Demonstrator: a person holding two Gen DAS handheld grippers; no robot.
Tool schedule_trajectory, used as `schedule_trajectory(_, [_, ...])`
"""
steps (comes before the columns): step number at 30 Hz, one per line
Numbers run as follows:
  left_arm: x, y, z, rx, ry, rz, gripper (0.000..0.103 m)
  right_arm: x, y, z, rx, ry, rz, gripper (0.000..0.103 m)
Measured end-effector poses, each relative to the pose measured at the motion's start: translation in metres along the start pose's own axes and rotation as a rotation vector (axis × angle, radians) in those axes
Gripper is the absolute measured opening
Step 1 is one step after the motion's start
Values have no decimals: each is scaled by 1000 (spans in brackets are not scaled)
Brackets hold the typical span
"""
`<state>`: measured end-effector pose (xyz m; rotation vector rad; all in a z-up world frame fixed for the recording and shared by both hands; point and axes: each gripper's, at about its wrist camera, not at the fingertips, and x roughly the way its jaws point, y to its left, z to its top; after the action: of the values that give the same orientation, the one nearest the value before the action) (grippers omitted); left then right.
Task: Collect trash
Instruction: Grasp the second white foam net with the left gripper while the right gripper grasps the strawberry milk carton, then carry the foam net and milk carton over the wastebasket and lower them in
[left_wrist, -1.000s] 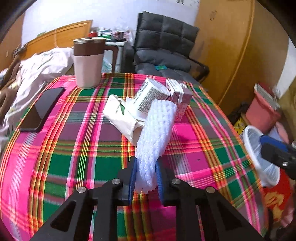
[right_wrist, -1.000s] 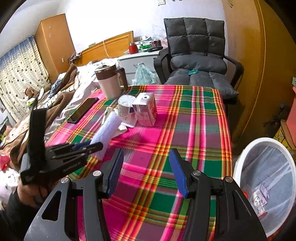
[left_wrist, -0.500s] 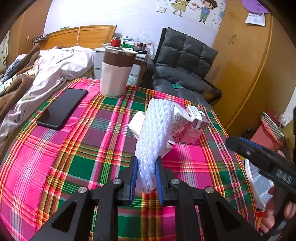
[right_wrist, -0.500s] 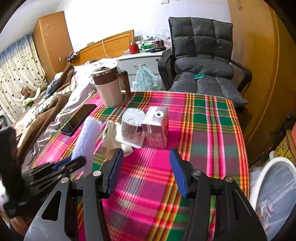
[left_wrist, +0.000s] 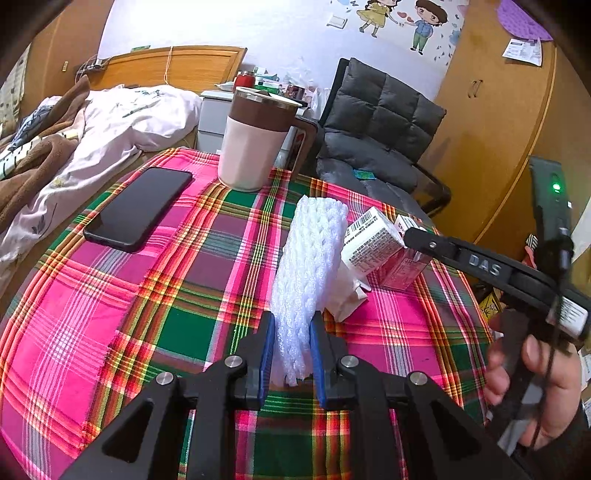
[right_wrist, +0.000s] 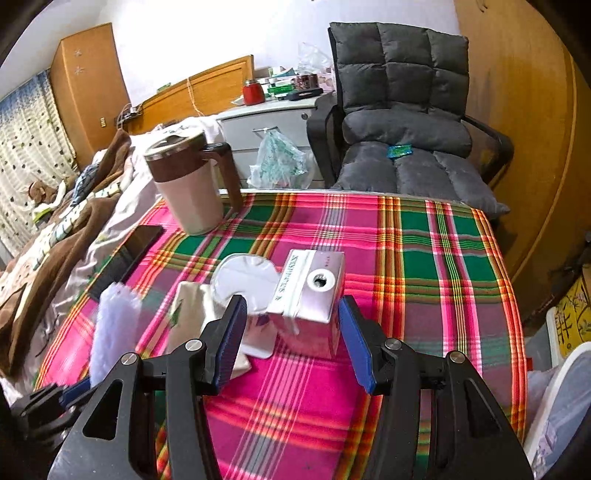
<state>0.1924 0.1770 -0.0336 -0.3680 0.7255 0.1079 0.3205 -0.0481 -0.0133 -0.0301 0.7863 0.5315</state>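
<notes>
Left wrist view, frame centre: left gripper clamps foam net – right gripper agape near pink carton, uncollected.

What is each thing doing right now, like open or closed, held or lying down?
Left gripper: shut on the foam net.
Foam net: held, lifted off the table.
Right gripper: open, around the pink carton, not pressing.
Pink carton: upright, cap hole open.
Mug: upright, lid on.
Phone: flat, screen dark.
</notes>
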Motion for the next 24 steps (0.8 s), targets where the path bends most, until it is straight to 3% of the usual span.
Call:
schedule_trajectory(4, [3,-3,0,4,5,-3,19,2,-5,1,4,4,1,54])
schedule_trajectory(6, [4,-6,-1,7,7,-8,19,1,-6,1,3,8,0,43])
schedule_trajectory(13, [5,-13,-1,19,6,-13,19,-12,-12,-3,2,3,9,43])
schedule_trajectory(24, [-10,-40,-8,74,2,-26,19,-65,-17,-30,-17,-31,24,42])
